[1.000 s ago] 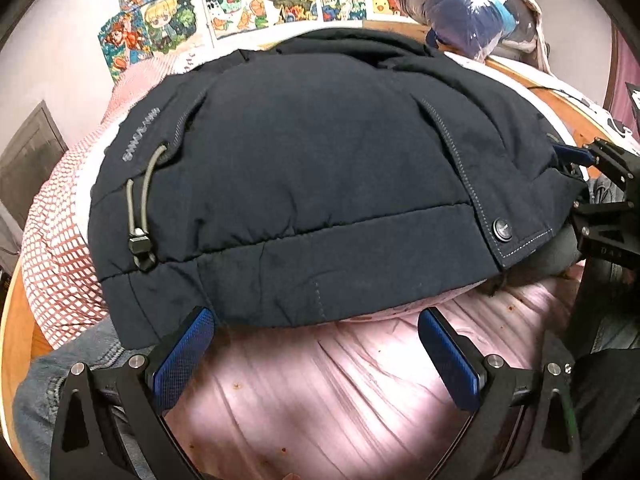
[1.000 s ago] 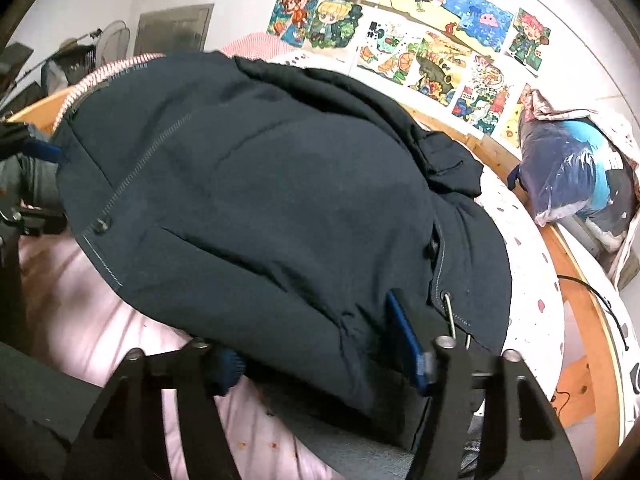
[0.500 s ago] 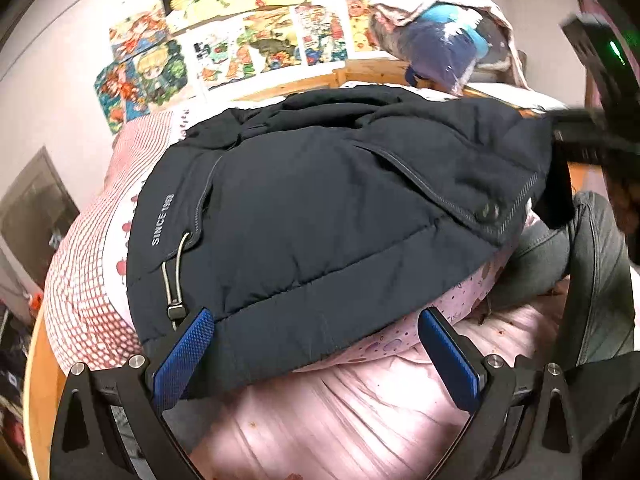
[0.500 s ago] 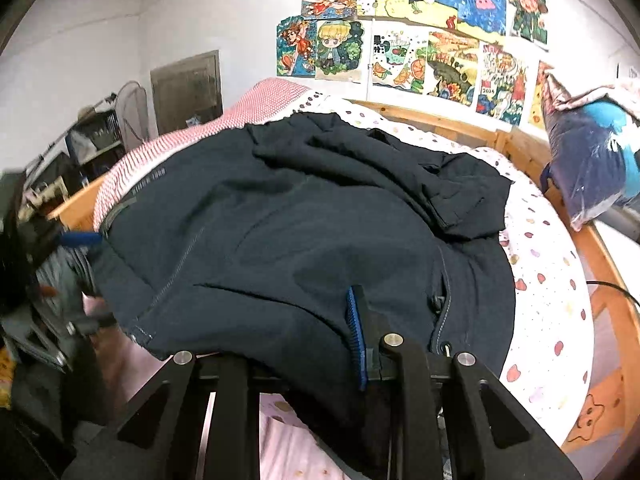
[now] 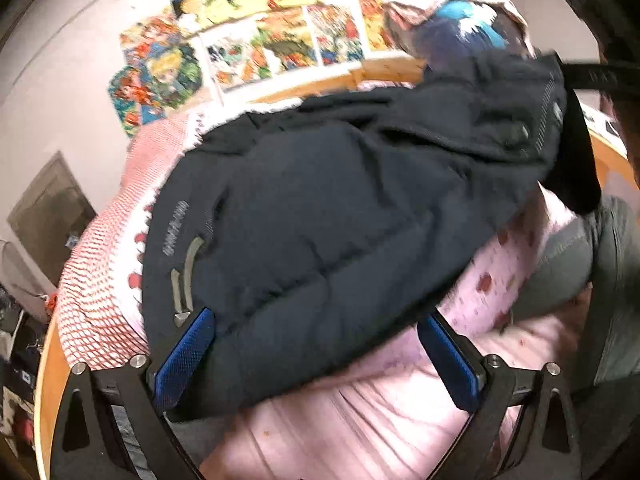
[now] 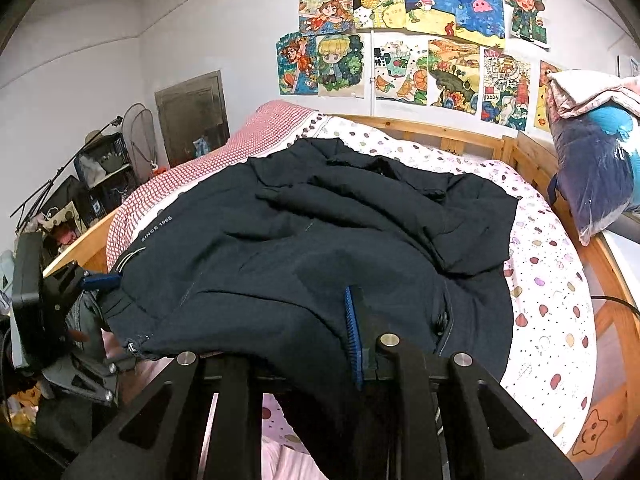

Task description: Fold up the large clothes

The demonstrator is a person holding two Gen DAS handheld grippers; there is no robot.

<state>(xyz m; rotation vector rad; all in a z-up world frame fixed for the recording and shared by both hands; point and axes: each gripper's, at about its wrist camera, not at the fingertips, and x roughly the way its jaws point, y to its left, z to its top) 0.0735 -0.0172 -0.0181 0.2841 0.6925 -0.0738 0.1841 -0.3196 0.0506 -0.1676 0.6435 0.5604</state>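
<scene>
So the dark navy jacket (image 6: 312, 248) is spread over the bed (image 6: 552, 320), covering most of the spotted sheet (image 6: 548, 292), with its collar end up toward the wooden headboard (image 6: 424, 128) and its hem at the near edge. The right hand-held gripper (image 6: 352, 336) has its fingers pressed together on the jacket's hem corner, and in the left wrist view that corner (image 5: 552, 120) is lifted up off the bed while the rest of the jacket sags down from it. The left hand-held gripper (image 5: 316, 356) has its blue pads (image 5: 182, 356) spread wide apart, sitting right at the opposite end of the hem, near the grey drawcord (image 5: 184, 276), with nothing clamped between them. Left wrist view is pretty motion-blurred, so fine detail is hard to make out. Under the jacket's near edge there's a pink blanket (image 5: 360, 420). On the wall behind the headboard there's a bunch of colourful drawings (image 6: 420, 48), and a bagged blue bundle (image 6: 596, 172) sits off to the headboard's right.
</scene>
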